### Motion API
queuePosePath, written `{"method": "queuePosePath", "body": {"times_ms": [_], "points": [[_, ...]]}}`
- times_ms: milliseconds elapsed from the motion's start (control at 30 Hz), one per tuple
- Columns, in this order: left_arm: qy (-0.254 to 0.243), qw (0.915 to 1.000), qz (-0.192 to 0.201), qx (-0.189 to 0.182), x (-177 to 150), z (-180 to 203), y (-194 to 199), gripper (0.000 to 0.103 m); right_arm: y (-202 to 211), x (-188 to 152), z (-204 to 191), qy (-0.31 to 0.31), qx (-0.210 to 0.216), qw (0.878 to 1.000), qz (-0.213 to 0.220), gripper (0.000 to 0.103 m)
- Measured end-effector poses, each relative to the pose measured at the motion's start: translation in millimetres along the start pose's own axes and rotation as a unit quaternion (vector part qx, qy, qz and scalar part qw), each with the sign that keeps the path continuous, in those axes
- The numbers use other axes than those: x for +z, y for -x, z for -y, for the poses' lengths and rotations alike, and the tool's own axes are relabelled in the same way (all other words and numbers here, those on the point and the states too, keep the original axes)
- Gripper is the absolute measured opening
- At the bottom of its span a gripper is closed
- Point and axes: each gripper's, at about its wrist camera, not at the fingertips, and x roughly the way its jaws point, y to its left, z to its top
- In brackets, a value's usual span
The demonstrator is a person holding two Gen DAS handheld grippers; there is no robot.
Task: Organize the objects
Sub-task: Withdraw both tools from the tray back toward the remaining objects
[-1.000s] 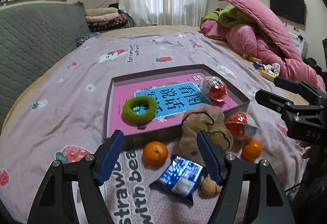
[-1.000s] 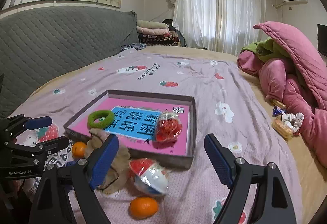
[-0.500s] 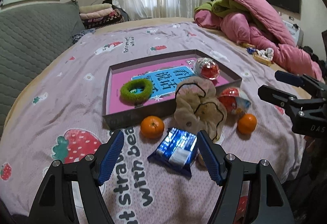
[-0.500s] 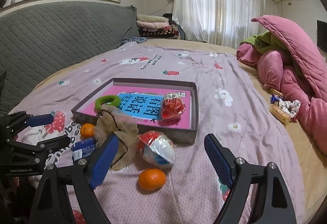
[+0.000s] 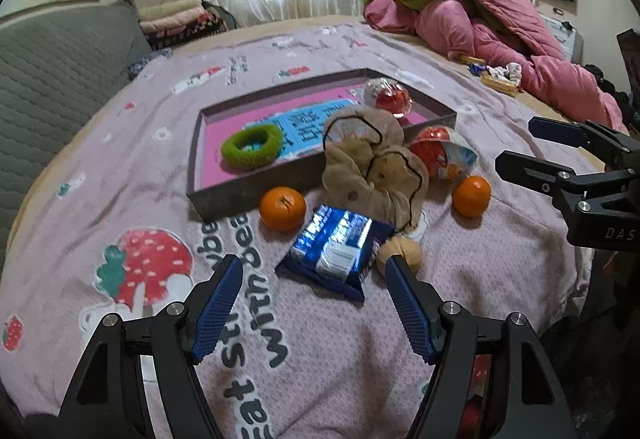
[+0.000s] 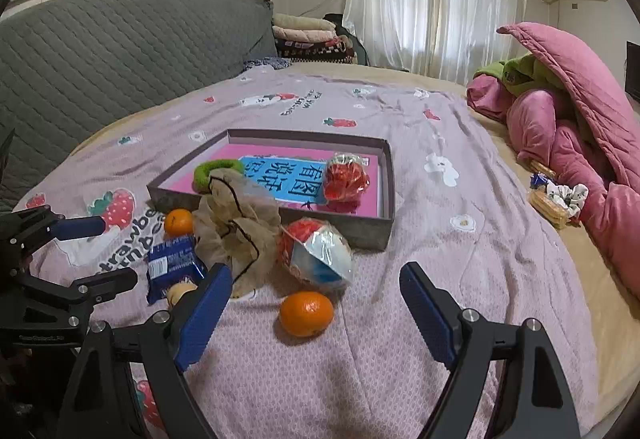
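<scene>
A shallow grey box [image 5: 248, 185] [image 6: 362, 233] with a pink book inside holds a green ring [image 5: 252, 146] [image 6: 205, 170] and a red wrapped ball [image 5: 390, 101] [image 6: 345, 179]. In front of it lie a beige cloth bag [image 5: 374, 169] [image 6: 236, 225], a blue snack packet [image 5: 336, 249] [image 6: 172, 263], two oranges [image 5: 282, 207] [image 6: 306, 313] and a red-and-blue wrapped toy [image 5: 442, 155] [image 6: 316, 255]. My left gripper [image 5: 314, 295] is open, just short of the packet. My right gripper [image 6: 316, 305] is open around the near orange.
A pink quilt pile [image 5: 492, 27] [image 6: 572, 143] lies at the right. Snacks and a scrunchie [image 6: 554, 199] sit beside it. A grey headboard [image 6: 100, 55] runs along the left. Folded towels [image 6: 308, 35] are stacked at the back.
Both grippers have pulled back and lowered toward the bed; the objects now sit farther ahead. Nothing has been taken hold of.
</scene>
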Motion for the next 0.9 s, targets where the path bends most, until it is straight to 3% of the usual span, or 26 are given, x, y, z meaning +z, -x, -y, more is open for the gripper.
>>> {"method": "queuePosePath", "body": {"times_ms": [167,433,900], "points": [[-0.004,0.9999,-0.012,0.003,-5,1,-7,0.075,0,-3,1,-0.003,0.0,1.0,-0.004,0.085],[0.001,0.9993,-0.028,-0.025,-7,2,-12,0.075,0,-6,1,-0.001,0.001,1.0,-0.007,0.085],[0.007,0.999,-0.036,-0.026,-6,-1,-26,0.075,-14,-13,2,0.005,0.001,1.0,-0.027,0.085]]}}
